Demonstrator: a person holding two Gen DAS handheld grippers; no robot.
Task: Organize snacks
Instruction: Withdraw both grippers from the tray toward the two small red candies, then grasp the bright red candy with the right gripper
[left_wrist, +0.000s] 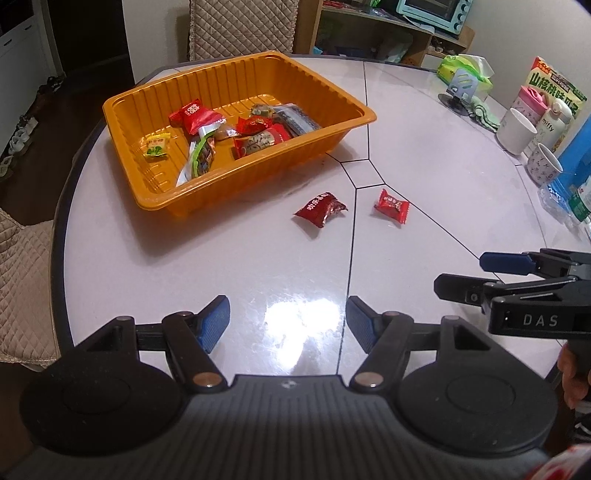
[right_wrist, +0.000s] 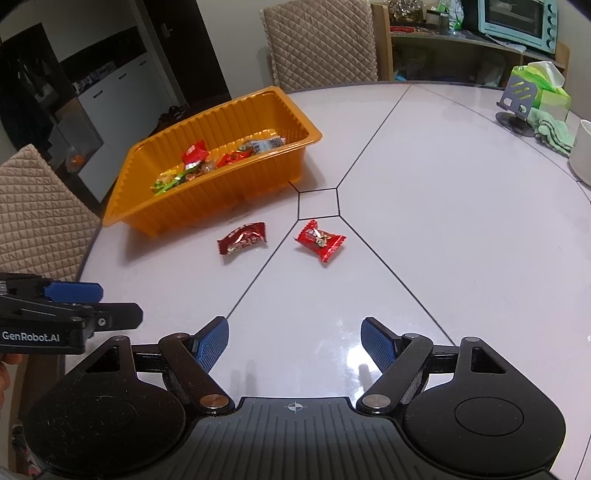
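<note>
- Right wrist view: the right gripper (right_wrist: 294, 345) hangs low over the desk (right_wrist: 424, 221) with its blue fingers (right_wrist: 212, 343) spread wide and nothing between them. The left gripper (left_wrist: 288, 325) is in the same state in its own view, fingers apart and empty.
- Two wrapped snacks lie loose on the desk, well short of either gripper: a dark red candy (right_wrist: 242, 238) nearer the orange tray (right_wrist: 207, 206), and a bright red candy (right_wrist: 320, 240) just right of a seam line in the desk top. They are near each other but apart.
- The step in hand, as I judge it, is picking one of these up. The bright red one looks the natural target for the right gripper, the dark one for the left.
- To do it well, I would come down with the fingers straddling the padded middle of the packet, not the crimped ends, which would likely fold and slip. The desk is glossy, so a packet may skid if only one finger touches it first; close evenly.
- Carry it over the tray's ribbed wall and let go above the pile.
- The tray already holds a mixed heap: red wrappers, a small yellow-green packet (left_wrist: 157, 146), a silvery one. Most of the job looks done.
- The wrappers are shiny, crinkled film, light and soft.
</note>
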